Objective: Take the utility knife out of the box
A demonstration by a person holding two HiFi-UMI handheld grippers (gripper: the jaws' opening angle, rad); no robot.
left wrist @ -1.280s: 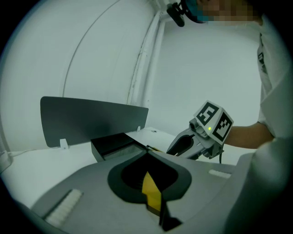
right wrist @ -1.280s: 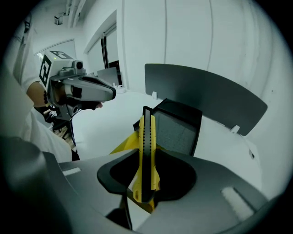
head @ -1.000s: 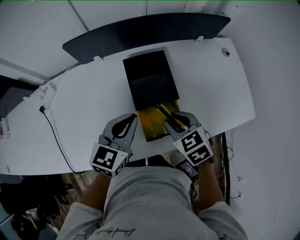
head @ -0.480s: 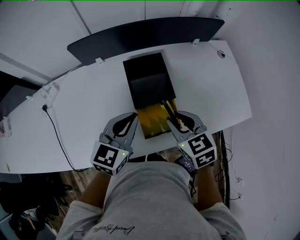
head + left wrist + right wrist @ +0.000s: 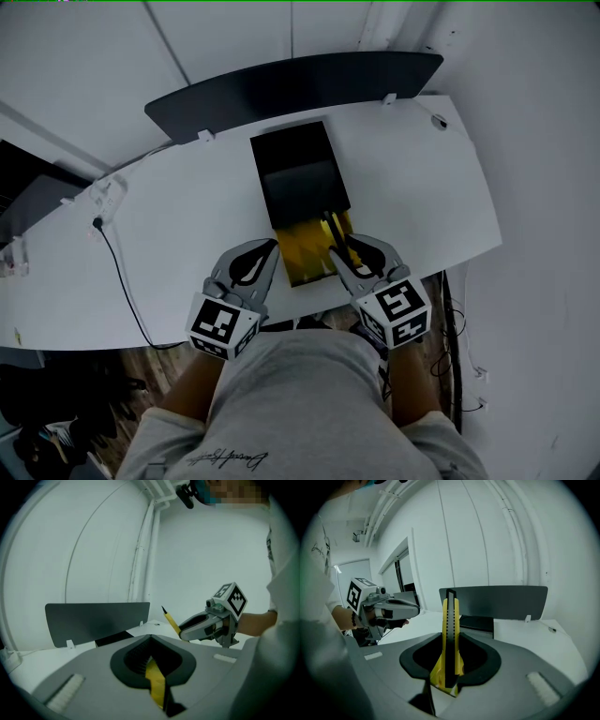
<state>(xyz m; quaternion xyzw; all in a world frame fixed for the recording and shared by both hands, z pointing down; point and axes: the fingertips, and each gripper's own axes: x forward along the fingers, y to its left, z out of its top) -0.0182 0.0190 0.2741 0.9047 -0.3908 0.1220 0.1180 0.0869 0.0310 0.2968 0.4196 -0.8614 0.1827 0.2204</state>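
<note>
Right gripper [image 5: 345, 251] grasped the utility knife [image 5: 450, 634], tip up above the yellow tray [image 5: 305, 255] | left gripper [image 5: 269, 253] clenched on tray's left edge | box [image 5: 300, 173] on desk [image 5: 187, 206]

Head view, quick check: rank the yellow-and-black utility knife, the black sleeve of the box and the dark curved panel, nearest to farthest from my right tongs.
1. Yellow-and-black utility knife: clamped in the right tongs, at the near edge of the white desk.
2. Black sleeve of the box: mid-desk, just beyond.
3. Dark curved panel: along the far edge.
</note>
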